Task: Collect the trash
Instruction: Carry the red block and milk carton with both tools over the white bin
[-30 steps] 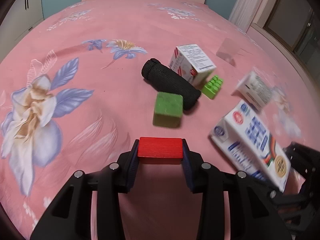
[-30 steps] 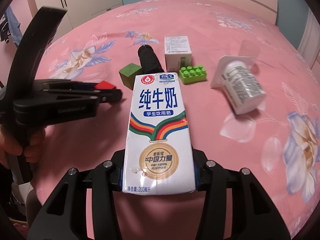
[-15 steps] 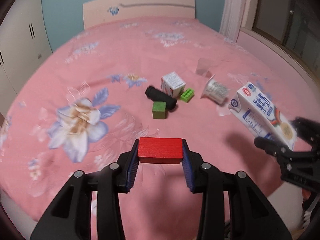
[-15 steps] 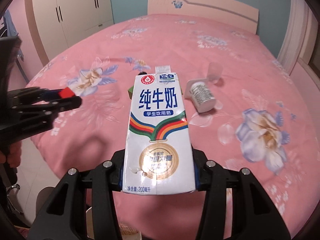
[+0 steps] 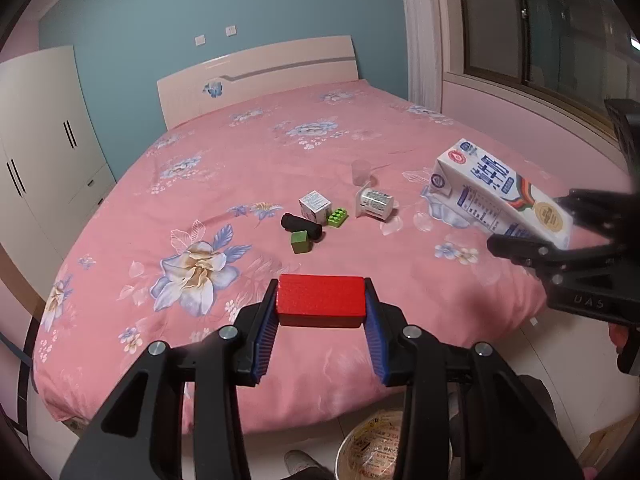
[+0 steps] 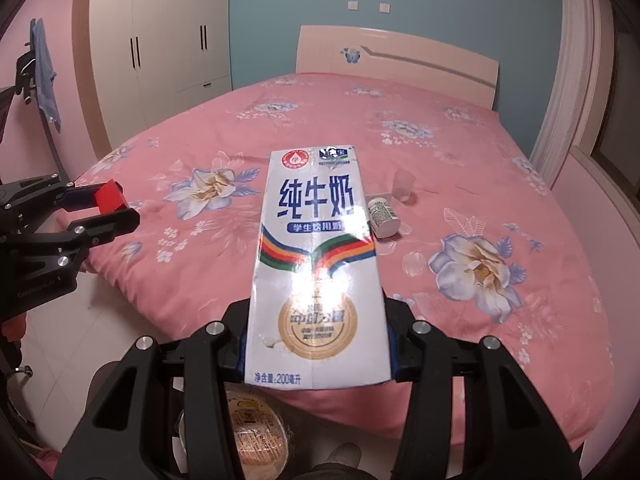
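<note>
My left gripper (image 5: 321, 300) is shut on a red wooden block (image 5: 321, 298), held above the near edge of the pink bed (image 5: 224, 184). In the right wrist view that block (image 6: 110, 197) shows at the far left. My right gripper (image 6: 316, 344) is shut on a white milk carton (image 6: 316, 264), which also appears at the right of the left wrist view as the carton (image 5: 500, 192). On the bed lie a black roll (image 5: 301, 226), a green cube (image 5: 300, 241), a green studded brick (image 5: 338, 216), a small white box (image 5: 315, 205), a white bottle (image 5: 374, 203) and a clear cup (image 5: 361, 172).
A round bin lined with printed paper (image 5: 384, 448) stands on the white floor below the bed's edge, seen under the carton too as the bin (image 6: 256, 428). A shoe tip (image 5: 300, 462) is beside it. White wardrobes (image 6: 160, 52) stand left, a window (image 5: 540, 28) right.
Both grippers have risen and drawn back from the bed with the red block and the carton still held. The objects on the bed look much smaller, and the floor and bin have come into view.
</note>
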`<state>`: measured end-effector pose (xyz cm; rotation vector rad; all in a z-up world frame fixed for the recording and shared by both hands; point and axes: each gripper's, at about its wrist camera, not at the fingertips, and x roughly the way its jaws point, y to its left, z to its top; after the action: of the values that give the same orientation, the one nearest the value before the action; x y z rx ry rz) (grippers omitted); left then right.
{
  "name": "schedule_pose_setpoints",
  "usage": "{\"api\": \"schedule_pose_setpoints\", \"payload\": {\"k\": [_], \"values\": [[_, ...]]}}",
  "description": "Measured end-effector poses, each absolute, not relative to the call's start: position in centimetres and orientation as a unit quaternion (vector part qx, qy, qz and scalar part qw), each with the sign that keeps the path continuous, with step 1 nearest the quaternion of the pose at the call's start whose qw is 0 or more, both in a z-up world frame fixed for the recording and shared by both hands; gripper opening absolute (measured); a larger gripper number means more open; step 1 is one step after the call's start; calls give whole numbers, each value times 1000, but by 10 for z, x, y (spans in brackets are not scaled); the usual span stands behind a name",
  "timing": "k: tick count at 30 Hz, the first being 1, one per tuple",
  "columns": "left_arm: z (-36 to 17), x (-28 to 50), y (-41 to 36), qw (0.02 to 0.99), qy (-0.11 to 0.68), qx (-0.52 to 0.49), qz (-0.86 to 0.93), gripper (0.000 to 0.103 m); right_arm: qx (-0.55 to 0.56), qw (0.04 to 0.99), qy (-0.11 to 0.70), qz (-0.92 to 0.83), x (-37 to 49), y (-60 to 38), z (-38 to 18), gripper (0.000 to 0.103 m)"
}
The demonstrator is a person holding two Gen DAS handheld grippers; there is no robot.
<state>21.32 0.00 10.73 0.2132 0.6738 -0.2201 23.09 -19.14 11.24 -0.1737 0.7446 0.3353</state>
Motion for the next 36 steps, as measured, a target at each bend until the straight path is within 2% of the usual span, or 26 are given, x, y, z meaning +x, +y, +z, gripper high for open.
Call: {"api": "schedule_pose_setpoints", "payload": {"k": [14,36], "values": [[87,156,4,927,340,119,-106,42,-89,910,369,166,163,-191,100,49],[-2,135,19,891,429,113,-100,42,-103,876,434,185,139,-167,29,49]]}}
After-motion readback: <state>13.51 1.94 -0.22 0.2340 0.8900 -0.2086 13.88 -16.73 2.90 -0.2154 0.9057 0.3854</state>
